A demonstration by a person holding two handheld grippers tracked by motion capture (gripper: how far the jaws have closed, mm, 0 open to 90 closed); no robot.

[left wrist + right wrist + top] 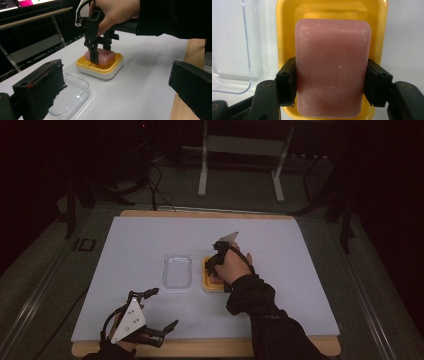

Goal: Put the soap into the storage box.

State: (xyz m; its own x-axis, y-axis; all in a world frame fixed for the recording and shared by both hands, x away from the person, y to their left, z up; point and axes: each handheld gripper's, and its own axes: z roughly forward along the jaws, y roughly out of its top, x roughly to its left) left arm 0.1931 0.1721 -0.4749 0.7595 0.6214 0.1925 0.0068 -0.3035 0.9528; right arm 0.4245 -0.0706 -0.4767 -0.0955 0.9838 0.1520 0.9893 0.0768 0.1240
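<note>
- The table (300,320) carries a white mat (135,245); all items sit on the mat.
- The clear lid (177,271) lies flat near the mat's centre, just left of the dish in the high view.
- The yellow dish (110,68) stands on a white base, just beside the lid and apart from it.
- The pink soap (332,67) lies in the dish, long axis along the dish, its embossed face up.
- The right gripper (331,82) points down over the dish. Its jaws stand one on each long side of the soap, pads pressed against both side faces near the end closest to the camera: it is pinching the soap.
- In the left gripper view, the soap sits low in the dish with the right gripper's jaws reaching down around it.
- The left gripper (162,310) rests at the mat's near left corner, well apart from the dish and the lid. Its jaws are spread wide, with nothing between them.
</note>
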